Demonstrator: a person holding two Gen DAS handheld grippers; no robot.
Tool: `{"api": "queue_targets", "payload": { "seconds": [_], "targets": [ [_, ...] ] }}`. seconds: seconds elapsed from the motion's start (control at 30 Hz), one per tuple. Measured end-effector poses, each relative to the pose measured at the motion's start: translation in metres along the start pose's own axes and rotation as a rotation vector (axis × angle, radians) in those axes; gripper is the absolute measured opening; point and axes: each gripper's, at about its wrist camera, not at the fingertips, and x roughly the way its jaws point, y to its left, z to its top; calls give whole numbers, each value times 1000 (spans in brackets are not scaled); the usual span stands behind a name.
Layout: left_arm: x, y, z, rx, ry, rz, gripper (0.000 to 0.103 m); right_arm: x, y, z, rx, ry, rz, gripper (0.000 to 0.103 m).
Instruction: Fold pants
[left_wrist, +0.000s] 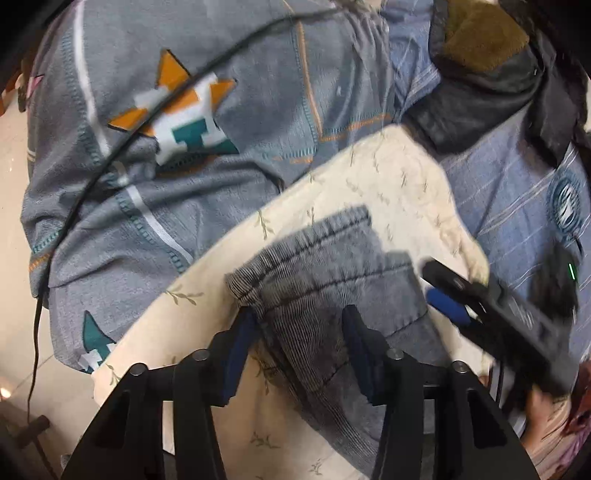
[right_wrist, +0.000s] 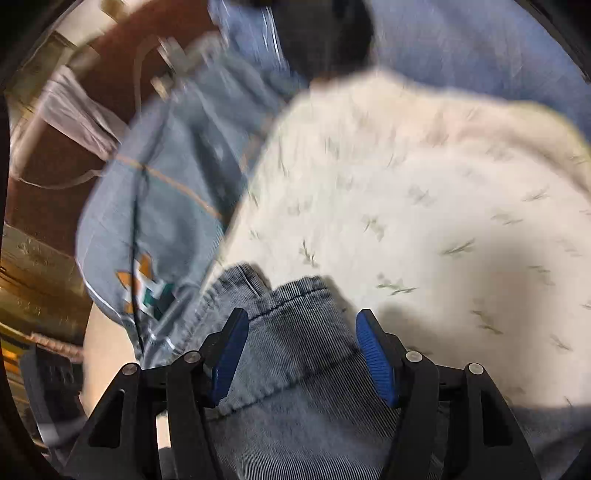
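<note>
Both sets of fingers (left_wrist: 299, 332) (right_wrist: 301, 339) gape, gripping nothing, over faded grey-blue pants (left_wrist: 332, 280) — hems stacked, dark-stitched.

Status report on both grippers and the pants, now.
Left gripper and right gripper open, nothing held. Grey-blue corduroy pants folded on cream leaf-print cloth. Nothing in the way.

Honestly nothing is reading as proper text here. The grey-blue blanket (left_wrist: 207, 122) is showing an orange star patch with a teal shape that is looking like a letter H, far left. The round dark-blue emblem (left_wrist: 567, 208) on the striped blue fabric (left_wrist: 509, 192), far right, is coming out too blurry to read.
</note>
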Motion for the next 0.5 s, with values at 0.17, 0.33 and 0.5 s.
{"api": "queue_targets", "payload": {
  "seconds": [0.17, 0.33, 0.5],
  "targets": [
    [1, 12, 6, -70, -10, -63, 13, 4, 9, 2, -54, -27, -108, 9],
    [-15, 19, 4, -74, -69, -144, 10, -37, 38, 8, -110, -191, -81, 4],
    [-11, 28, 1, -111, -64, -121, 11, -32, 72, 29, -165, -241, -32, 0]
  ]
}}
